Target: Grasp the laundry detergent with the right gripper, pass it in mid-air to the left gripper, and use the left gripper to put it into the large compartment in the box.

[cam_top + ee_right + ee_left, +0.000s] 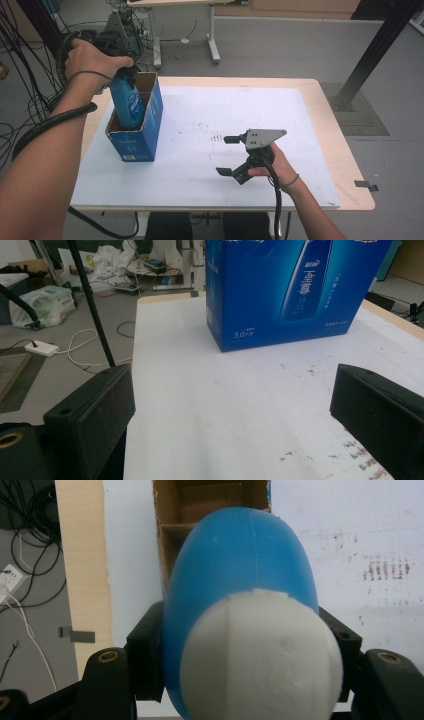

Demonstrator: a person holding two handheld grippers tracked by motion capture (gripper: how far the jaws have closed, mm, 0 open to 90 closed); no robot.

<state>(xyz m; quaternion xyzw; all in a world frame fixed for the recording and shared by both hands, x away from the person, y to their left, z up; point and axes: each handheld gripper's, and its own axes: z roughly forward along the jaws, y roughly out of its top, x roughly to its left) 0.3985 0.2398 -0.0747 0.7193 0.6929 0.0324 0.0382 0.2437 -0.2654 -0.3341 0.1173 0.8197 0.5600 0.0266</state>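
A blue bottle (128, 102) with a white cap (260, 655) stands upright, its lower part inside an open-topped blue cardboard box (136, 137) at the left of the table. My left gripper (125, 74) is shut on the bottle's upper end from above. In the left gripper view both jaws press the bottle's sides (240, 555), above the box's brown inside (210, 502). My right gripper (226, 156) rests low over the white mat, right of the box, open and holding nothing. In the right gripper view (230, 425) it faces the box's printed side (285, 290).
A white mat (210, 110) covers most of the wooden table (345, 160). Black cables (30, 90) hang at the left, and a black post (375, 50) stands at the right. A desk's legs (212, 40) stand beyond the far edge. A power strip (42, 347) lies on the floor.
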